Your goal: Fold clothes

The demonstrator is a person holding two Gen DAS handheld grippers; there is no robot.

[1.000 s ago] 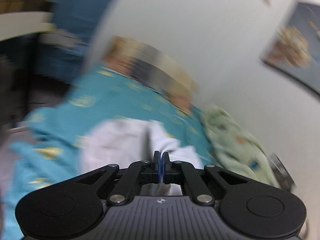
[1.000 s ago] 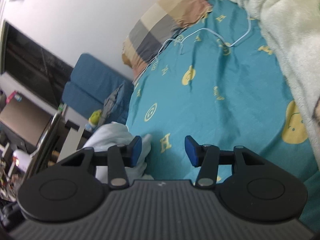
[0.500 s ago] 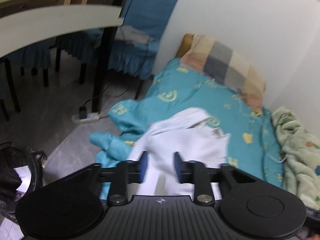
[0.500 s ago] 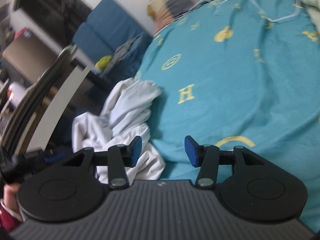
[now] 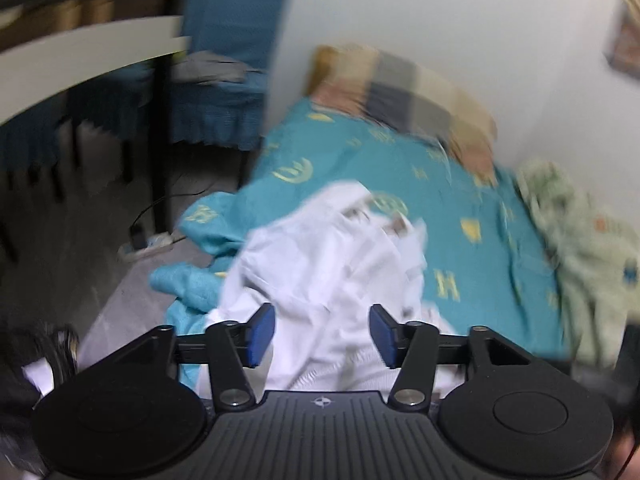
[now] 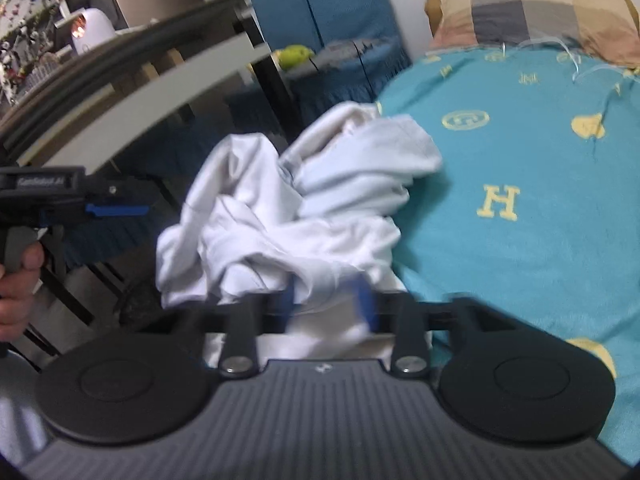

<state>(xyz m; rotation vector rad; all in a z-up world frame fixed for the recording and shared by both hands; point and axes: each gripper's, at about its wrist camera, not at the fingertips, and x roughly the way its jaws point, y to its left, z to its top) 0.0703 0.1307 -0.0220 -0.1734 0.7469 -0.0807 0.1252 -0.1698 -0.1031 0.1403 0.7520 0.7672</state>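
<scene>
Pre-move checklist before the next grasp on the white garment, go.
1. Left gripper open: ok, jaws stand wide apart, nothing between them pinched.
2. Right gripper grip state: cannot tell, fingers are motion-blurred with white cloth between them.
3. White garment spread flat: not ok, it lies crumpled in a heap.
4. Garment fully supported on the teal bedsheet: not ok, it sits at the bed's edge, part hanging over.
5. Collar or hem identifiable for a grasp: cannot tell, folds hide it.
6. Left wrist view sharp: not ok, blurred.
</scene>
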